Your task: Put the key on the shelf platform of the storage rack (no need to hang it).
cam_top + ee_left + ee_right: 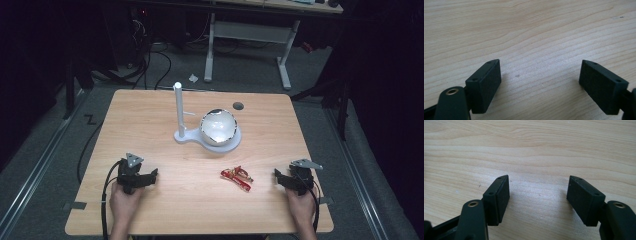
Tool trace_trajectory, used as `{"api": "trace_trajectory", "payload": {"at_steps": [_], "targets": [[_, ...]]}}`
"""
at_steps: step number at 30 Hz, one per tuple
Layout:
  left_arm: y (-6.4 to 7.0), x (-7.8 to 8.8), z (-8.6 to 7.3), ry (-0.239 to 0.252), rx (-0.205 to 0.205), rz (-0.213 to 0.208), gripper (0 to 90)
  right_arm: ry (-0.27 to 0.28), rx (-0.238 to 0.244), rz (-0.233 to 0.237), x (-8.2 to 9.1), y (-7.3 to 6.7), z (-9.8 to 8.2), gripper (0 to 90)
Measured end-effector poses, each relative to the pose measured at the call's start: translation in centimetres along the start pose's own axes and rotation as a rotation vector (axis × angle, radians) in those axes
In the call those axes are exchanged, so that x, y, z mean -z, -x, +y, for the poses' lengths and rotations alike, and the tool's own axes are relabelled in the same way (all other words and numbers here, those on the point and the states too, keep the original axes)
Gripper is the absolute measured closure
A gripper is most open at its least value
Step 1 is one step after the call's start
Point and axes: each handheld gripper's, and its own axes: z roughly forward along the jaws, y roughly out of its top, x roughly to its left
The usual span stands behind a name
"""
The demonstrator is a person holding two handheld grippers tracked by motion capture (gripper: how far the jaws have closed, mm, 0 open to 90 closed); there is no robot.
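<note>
A shiny metal bowl (218,126) rests on a white stand base (235,141) with an upright white post (178,107) near the table's middle. A small red and gold wrapped item (237,177) lies in front of it. My left gripper (145,176) sits low at the front left, held by a hand, its jaws wide apart. In the left gripper view the left gripper (540,68) has only bare wood between its pads. My right gripper (281,179) sits at the front right, to the right of the red item. Its own view shows the right gripper (539,185) open over bare wood.
The wooden table (150,115) has a dark round hole (238,106) behind the bowl. Beyond the far edge lie floor cables (150,65) and the legs of another desk (285,60). A black cable (105,200) trails from the left gripper.
</note>
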Motion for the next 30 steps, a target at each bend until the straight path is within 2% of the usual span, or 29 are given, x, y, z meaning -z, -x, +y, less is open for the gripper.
{"api": "trace_trajectory", "payload": {"at_steps": [11,24,28,30], "targets": [[0.00,0.00,0.00,0.000,-0.001,0.000,18.1,0.001,-0.001,-0.002,-0.01,-0.04,0.00,34.6],[-0.01,0.00,0.01,-0.001,-0.002,-0.001,18.1,-0.010,-0.021,-0.022,-0.08,-0.14,0.04,26.4],[-0.01,0.00,0.01,-0.001,-0.002,-0.001,18.2,-0.020,-0.026,-0.027,0.03,-0.23,0.07,27.5],[-0.03,0.00,0.02,-0.001,-0.005,-0.002,18.1,-0.032,-0.035,-0.040,0.28,-0.44,0.07,31.3]]}}
